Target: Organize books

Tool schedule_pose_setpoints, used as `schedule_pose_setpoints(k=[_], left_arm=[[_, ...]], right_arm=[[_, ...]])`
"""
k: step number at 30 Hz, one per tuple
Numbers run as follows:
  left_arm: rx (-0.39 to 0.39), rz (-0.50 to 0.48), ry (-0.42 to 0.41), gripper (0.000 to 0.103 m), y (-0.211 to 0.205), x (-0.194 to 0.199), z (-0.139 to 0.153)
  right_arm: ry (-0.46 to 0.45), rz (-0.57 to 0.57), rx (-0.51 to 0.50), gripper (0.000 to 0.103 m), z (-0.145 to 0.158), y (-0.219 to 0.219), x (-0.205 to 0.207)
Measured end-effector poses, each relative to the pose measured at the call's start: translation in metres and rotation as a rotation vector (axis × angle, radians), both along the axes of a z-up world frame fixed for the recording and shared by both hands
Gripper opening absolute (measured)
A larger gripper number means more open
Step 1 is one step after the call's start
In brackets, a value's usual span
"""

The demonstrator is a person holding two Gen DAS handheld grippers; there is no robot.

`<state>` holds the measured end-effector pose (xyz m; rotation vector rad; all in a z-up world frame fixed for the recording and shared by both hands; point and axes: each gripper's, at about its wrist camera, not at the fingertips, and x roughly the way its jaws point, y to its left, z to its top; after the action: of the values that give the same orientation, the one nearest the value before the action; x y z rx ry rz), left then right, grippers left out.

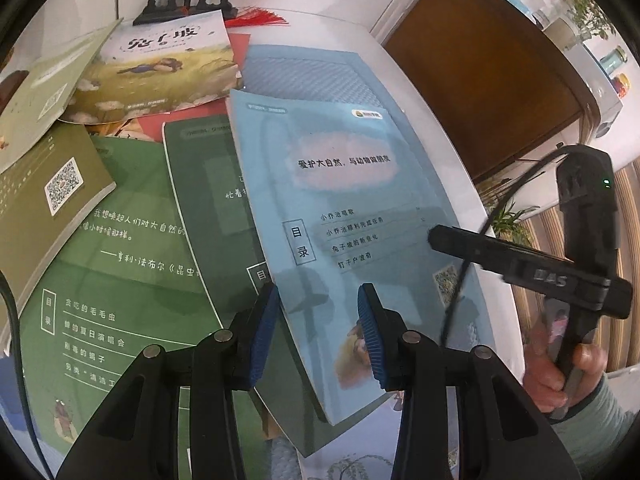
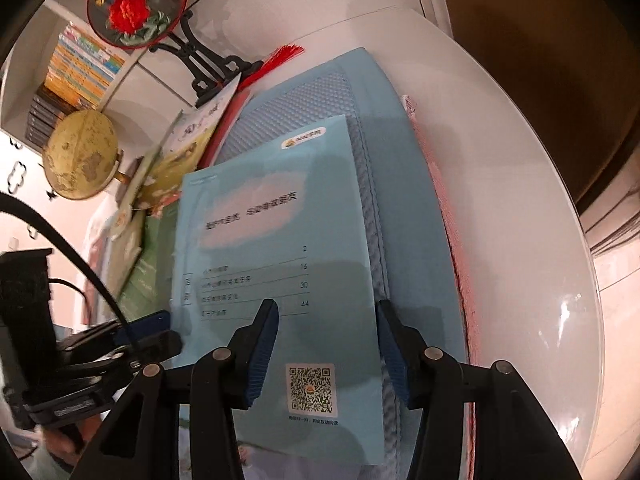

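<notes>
we see a round glossy white table (image 2: 520, 184) beyond both tools, a woven pale blue mat (image 2: 404, 184) ahead, a thin glossy light blue book (image 1: 340, 208) lying under our left gripper (image 1: 320, 332) and right gripper (image 2: 326, 354), both parted, gripping nothing, ribbed blue pads (image 1: 370, 332)

Globe (image 2: 80, 155) — embroidered fan (image 2: 136, 4) on stand (image 2: 204, 64)

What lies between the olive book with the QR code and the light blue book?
Two overlapping books, seen in the left wrist view: a mid-green book beside the olive book, then a dark green book running under the light blue book.
</notes>
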<state>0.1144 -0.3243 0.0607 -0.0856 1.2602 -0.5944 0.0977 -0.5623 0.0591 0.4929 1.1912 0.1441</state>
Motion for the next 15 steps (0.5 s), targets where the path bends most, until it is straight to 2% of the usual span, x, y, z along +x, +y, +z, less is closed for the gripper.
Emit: schedule_pose_setpoints(k=[3,5,7,9,11,12,15], left_arm=[[-0.026,0.014,0.009,0.037,0.003,0.0,-0.001],[-0.063,0.029,0.03,0.037,0.009,-0.003,-0.002],[-0.133,0.045,0.079,0.037,0.018,-0.005,-0.006],[-0.198,0.062,0.121,0.037,0.025,-0.008,-0.01],[-0.26,0.085,0.158,0.037,0.03,-0.011,-0.015],[-0.265,0.092,0.16,0.037,0.03,-0.013,-0.016],[-0.225,0.094,0.129,0.037,0.03,-0.019,-0.011]], right_arm=[[-0.023,-0.019,0.101,0.05,0.012,-0.01,-0.012],[-0.069,-0.032,0.248,0.05,0.024,-0.02,-0.022],[-0.123,-0.046,0.455,0.05,0.031,-0.032,-0.029],[-0.135,-0.056,0.569,0.05,0.027,-0.034,-0.029],[-0.093,-0.049,0.548,0.05,0.018,-0.025,-0.022],[-0.064,-0.034,0.556,0.05,0.011,-0.016,-0.018],[-0.076,-0.013,0.491,0.049,0.022,0.0,-0.013]])
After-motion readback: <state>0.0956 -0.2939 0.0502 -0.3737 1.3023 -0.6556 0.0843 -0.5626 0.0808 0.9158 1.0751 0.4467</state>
